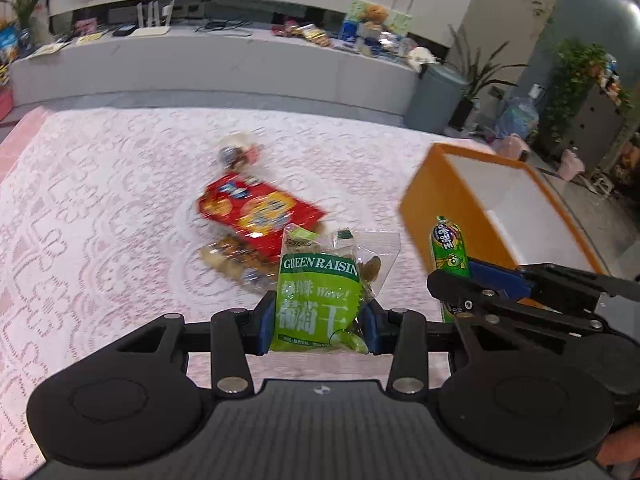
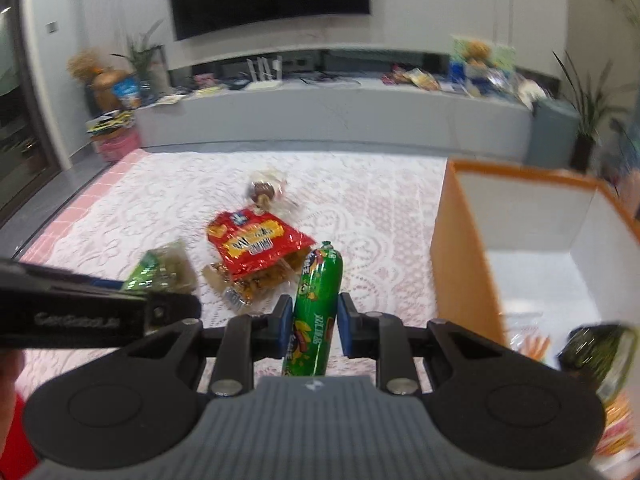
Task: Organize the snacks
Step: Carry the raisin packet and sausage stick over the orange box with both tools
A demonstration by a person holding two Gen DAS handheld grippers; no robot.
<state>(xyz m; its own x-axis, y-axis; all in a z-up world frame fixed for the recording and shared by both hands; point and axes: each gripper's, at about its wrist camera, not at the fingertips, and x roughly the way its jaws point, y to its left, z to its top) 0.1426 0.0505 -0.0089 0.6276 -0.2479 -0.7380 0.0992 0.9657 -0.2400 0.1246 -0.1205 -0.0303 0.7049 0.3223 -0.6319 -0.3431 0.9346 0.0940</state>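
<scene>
— What's in the box?

— The orange box (image 2: 460, 264) stands open at the right edge of the lace cloth (image 2: 380, 216), white inside. From my right wrist view I see a few packets on its floor: something with orange sticks (image 2: 534, 344) in clear wrap, and a dark green packet (image 2: 596, 348) against the near wall. It's blurred, so I can't name them.

— And what are you holding?

— My left gripper (image 1: 318, 316) is clamped on the green raisin bag (image 1: 316, 300), blue pads pressing both its sides, the bag upright with its clear top sticking up. My right gripper (image 2: 314, 324) is closed on the green sausage stick (image 2: 316, 304), which stands tilted between the pads, its tip pointing away from me.

— Where are your hands?

— Both are raised over the cloth and angled downward, side by side. My right gripper sits just left of the box; in my left wrist view it shows at the right with the sausage poking up in front of the box wall.

— What's left on the cloth?

— A red snack bag (image 2: 256, 244) lying over a clear packet of brownish snacks (image 2: 248, 284), and a small clear-wrapped treat (image 2: 266, 190) just beyond them, all well apart from the box.
</scene>
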